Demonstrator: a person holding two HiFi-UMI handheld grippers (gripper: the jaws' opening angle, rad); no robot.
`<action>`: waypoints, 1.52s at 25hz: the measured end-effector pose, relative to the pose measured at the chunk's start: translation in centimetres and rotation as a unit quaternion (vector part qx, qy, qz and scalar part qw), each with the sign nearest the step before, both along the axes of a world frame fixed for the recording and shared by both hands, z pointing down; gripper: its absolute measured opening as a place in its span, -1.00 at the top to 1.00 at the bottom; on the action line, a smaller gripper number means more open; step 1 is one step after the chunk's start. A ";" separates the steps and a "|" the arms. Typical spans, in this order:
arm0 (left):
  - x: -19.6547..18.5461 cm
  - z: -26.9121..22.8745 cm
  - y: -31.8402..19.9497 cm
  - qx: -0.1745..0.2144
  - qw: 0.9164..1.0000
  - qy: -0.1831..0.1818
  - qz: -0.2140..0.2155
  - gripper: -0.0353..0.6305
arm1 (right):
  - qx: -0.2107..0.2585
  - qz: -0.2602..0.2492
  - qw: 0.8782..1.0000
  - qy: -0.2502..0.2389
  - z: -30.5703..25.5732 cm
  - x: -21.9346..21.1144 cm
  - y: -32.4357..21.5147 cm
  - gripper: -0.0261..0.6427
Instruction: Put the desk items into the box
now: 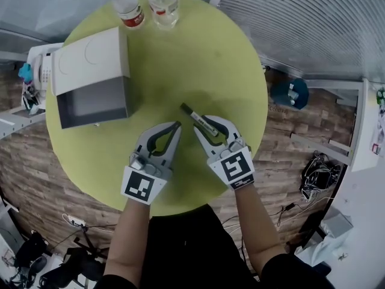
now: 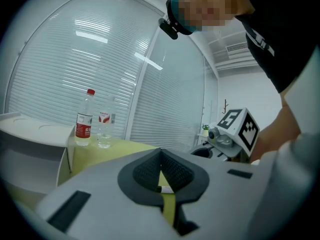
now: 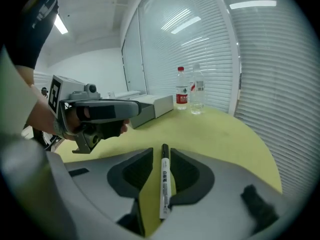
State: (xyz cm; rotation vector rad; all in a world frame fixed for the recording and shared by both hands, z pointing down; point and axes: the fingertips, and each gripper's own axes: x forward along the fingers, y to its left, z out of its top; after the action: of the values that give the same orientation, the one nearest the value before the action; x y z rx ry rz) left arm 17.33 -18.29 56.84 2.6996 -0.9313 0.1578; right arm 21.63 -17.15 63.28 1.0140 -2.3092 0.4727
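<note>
Print on marker (image 3: 163,186) and red bottle label (image 3: 182,98) too small to read

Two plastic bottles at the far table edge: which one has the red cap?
The clear plastic bottle on the left in the head view, next to the white box: red cap, wide red label. The other clear bottle has no red top.

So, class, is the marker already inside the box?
No, the marker lies on the table between the jaws of the right gripper, outside the box.
</note>
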 end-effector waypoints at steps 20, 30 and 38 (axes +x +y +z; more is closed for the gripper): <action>-1.1 -0.6 0.3 -0.010 0.999 0.003 -0.038 0.86 | -0.065 -0.047 0.996 0.043 2.7 -0.5 -0.2 0.71; -6.6 -5.7 -1.3 0.023 0.994 -0.015 -0.103 0.86 | -0.028 -0.087 0.996 -0.011 -4.6 -5.8 -3.1 0.71; -13.1 -7.3 -2.4 0.037 0.985 -0.029 -0.166 0.86 | -0.005 -0.143 0.989 -0.025 -7.3 -12.2 -4.4 0.71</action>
State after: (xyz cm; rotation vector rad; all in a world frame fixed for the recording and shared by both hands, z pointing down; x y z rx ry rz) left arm 4.26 -20.69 49.54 2.5692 -1.4136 0.1356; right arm 9.46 -21.57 55.96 0.6573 -2.4428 0.3940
